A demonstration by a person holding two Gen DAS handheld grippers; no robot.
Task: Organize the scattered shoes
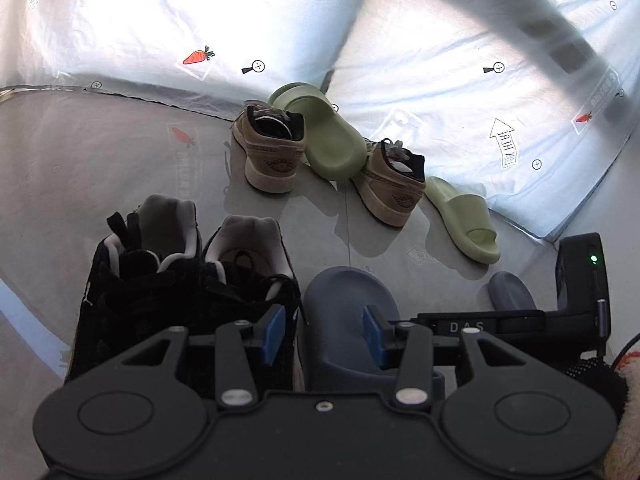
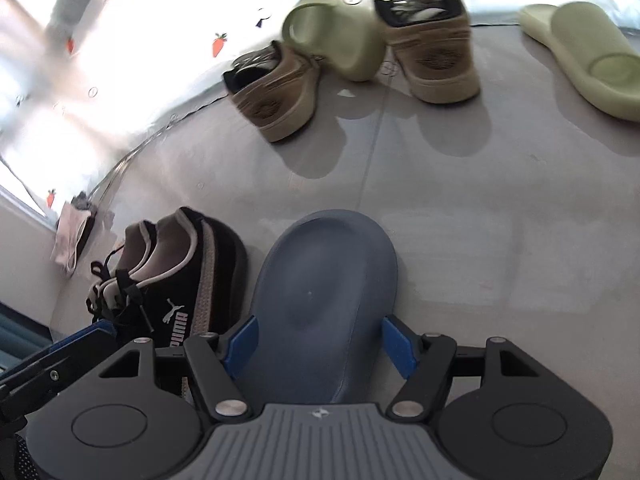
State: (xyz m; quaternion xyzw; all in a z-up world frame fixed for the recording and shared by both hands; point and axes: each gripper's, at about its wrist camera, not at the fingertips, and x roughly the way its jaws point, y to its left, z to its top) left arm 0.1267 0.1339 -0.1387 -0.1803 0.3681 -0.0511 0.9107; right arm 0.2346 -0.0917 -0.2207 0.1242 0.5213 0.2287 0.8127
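Observation:
My left gripper point(image 1: 324, 334) is shut on a blue-grey slide point(image 1: 348, 304), one pad on its outer left side and the other over the footbed. That slide lies right beside a pair of black sneakers point(image 1: 180, 280). My right gripper point(image 2: 320, 346) is shut on the second blue-grey slide point(image 2: 324, 280), with a pad on each flank; its heel point(image 1: 510, 290) also shows in the left wrist view. A black sneaker point(image 2: 180, 280) stands just left of this slide. Further off are two tan sneakers point(image 1: 272, 152) point(image 1: 394, 184) and two green slides point(image 1: 328, 132) point(image 1: 466, 220).
One green slide point(image 2: 340, 36) leans tipped between the tan sneakers point(image 2: 276, 88) point(image 2: 436, 48); the other point(image 2: 588, 52) lies flat at the far right. The shoes stand on a grey mat point(image 2: 460, 220). A white sheet printed with carrots point(image 1: 160, 32) spreads beyond it.

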